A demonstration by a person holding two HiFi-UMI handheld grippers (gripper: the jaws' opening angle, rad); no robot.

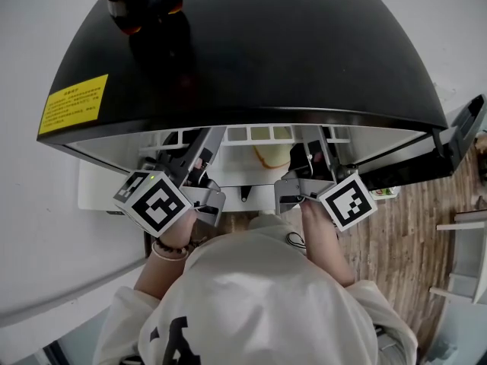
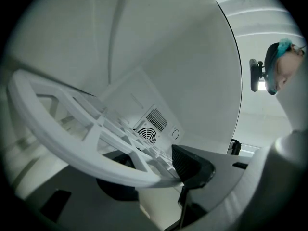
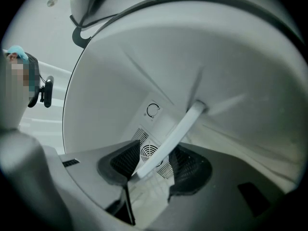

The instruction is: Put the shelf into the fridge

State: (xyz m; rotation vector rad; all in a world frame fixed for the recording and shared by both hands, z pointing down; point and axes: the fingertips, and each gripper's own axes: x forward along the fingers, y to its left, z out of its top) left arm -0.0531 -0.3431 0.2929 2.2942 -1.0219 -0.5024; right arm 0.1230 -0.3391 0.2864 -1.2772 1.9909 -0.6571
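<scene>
shelf (image 2: 83, 159) sitting inside fridge (image 1: 251, 44), front rim at opening. left gripper (image 2: 154, 177) and right gripper (image 3: 155, 167) both standing open, rim passing loose between jaws, not pinched. guessing it's seating now, so checking it's level, then backing straight out without snagging rim

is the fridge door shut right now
No, in the head view the fridge stands open at the front, and the white shelf shows inside its opening.

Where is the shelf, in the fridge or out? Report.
In: the white shelf lies within the fridge cavity, before its vented back wall. Seated or not: cannot tell.
</scene>
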